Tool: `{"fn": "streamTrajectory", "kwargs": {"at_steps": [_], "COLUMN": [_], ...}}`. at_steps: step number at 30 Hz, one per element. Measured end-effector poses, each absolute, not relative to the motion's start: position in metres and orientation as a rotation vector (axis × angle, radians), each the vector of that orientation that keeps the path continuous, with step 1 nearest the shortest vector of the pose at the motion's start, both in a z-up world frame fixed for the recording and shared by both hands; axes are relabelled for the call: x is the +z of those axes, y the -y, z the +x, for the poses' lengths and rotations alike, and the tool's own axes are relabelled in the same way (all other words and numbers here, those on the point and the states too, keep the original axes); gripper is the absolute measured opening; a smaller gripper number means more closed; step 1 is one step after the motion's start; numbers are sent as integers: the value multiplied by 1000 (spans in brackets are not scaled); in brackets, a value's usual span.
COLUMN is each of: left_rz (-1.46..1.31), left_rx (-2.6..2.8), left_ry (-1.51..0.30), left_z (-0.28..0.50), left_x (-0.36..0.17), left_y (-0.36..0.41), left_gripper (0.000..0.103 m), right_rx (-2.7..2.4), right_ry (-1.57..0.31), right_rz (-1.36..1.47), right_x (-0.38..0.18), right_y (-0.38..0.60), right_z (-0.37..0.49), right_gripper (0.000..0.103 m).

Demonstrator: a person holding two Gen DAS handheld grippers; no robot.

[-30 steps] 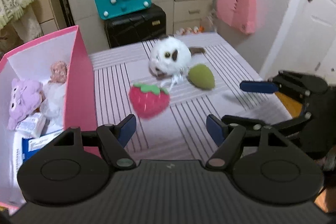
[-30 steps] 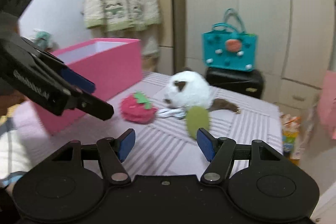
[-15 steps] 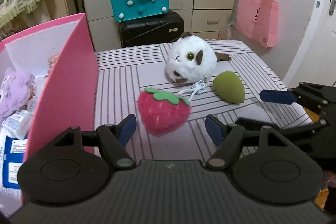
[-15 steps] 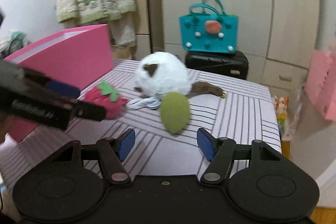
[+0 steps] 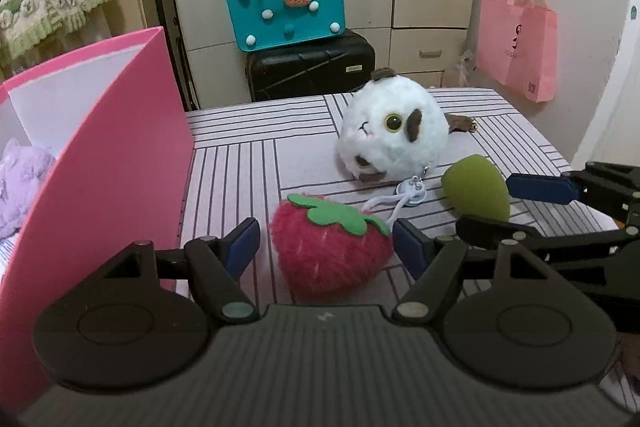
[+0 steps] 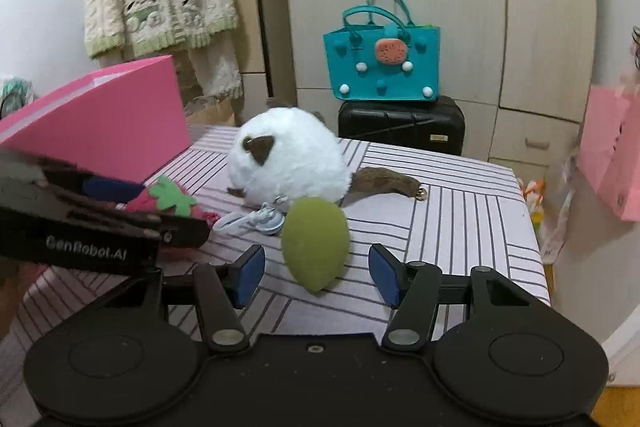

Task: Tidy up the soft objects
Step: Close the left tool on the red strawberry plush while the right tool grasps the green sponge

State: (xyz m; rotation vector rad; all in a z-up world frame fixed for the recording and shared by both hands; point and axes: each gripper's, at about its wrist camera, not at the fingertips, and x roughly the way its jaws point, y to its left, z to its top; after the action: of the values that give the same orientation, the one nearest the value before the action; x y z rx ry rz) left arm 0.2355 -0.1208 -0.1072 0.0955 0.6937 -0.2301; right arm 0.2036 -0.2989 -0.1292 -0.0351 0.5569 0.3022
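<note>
A red plush strawberry lies on the striped table, between the open jaws of my left gripper; it also shows in the right wrist view. A green egg-shaped sponge lies between the open jaws of my right gripper; it also shows in the left wrist view. A white round plush animal with a keyring sits behind both and shows in the right wrist view. The pink box at the left holds a purple plush.
The striped table ends at its right edge close to the sponge. Behind it stand a black suitcase with a teal bag on top. A pink bag hangs on the right wall.
Both grippers have moved forward and lower. The strawberry now sits between the left jaws and the sponge between the right jaws. Neither gripper has closed.
</note>
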Motion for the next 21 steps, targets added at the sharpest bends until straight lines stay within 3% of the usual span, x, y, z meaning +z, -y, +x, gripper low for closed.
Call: {"fn": "streamTrajectory", "kwargs": {"at_steps": [2,9,12,21], "left_rz": [85,43,68,86], "left_rx": [-231,-224,-197,-213], "left_ry": [-696,-736,-717,-720], "left_z": [237,244,242,233], "left_x": [-110,-119,-120,-115], "left_y": [121,122,124,124], "left_gripper": [72,68,55,49], "right_rx": [304,321,310,303], "right_ry": [-546,-561,-556,-554], "right_rz": [-17,22,37,56], "right_x": [-129,-131,-131,-130], "right_y": [301,305,306,304], "right_z": [205,210,209,198], "right_gripper": [62,41,39,39]}}
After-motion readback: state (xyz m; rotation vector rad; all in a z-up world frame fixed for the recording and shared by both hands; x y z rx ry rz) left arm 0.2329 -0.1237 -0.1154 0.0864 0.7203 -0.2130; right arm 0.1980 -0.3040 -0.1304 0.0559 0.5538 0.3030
